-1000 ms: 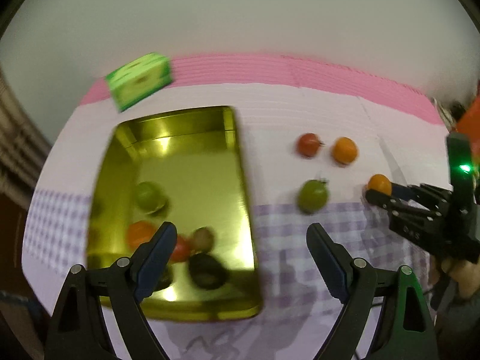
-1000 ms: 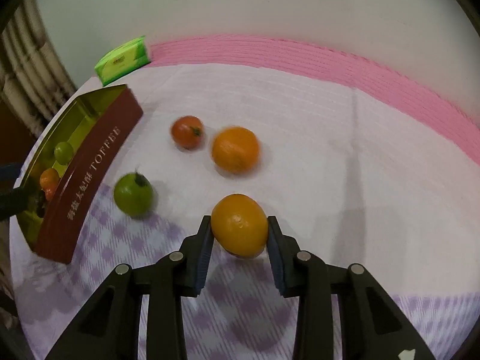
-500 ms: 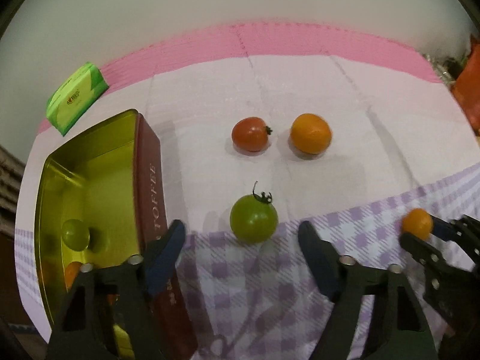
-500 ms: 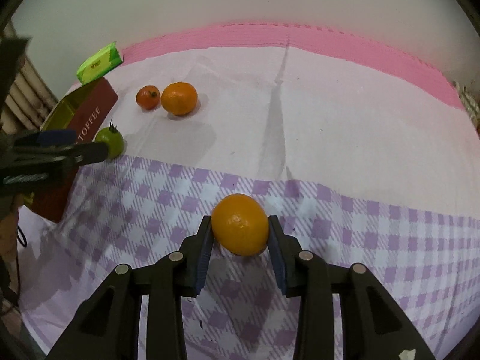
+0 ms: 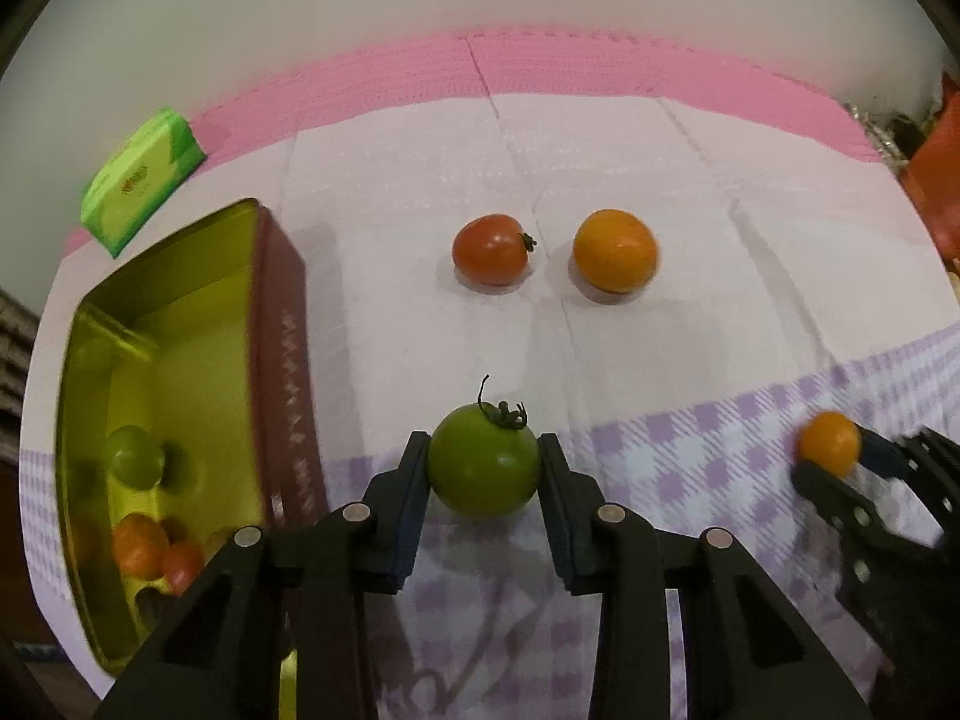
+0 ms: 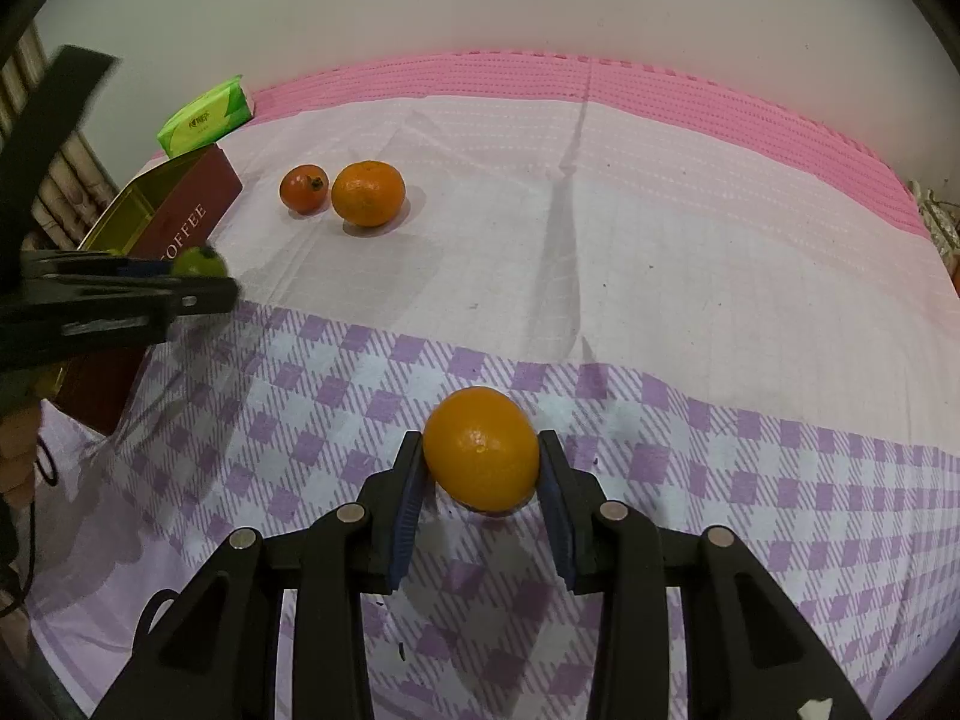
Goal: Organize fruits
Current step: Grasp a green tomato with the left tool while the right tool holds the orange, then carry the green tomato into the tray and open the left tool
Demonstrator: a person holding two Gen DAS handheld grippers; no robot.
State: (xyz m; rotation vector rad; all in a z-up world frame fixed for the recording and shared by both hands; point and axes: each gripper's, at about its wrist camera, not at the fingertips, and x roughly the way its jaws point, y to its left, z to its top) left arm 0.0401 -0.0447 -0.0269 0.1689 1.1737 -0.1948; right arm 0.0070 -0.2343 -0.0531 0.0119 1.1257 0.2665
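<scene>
My left gripper [image 5: 485, 468] is shut on a green tomato [image 5: 485, 468] that rests on the cloth beside the gold-lined toffee tin [image 5: 180, 324]. The tin holds several small fruits: a green one [image 5: 133, 456], an orange one [image 5: 139, 545] and a red one [image 5: 183, 564]. Farther back lie a red tomato [image 5: 491, 249] and an orange [image 5: 614, 250]. My right gripper [image 6: 482, 471] is shut on another orange [image 6: 482, 450], held just over the checked cloth; in the left wrist view it shows at the right edge [image 5: 828, 443]. The left gripper [image 6: 198, 282] appears at the left in the right wrist view.
A green tissue pack [image 5: 144, 180] lies behind the tin near the pink mat [image 5: 540, 69]. The white and purple-checked cloth [image 6: 660, 240] covers the surface. A red object [image 5: 939, 180] sits at the far right edge. A hand [image 6: 18, 450] shows at the left.
My left gripper swung right from over the tin, came down around the green tomato and closed on it. My right gripper carried its orange away from the other fruits toward the checked part.
</scene>
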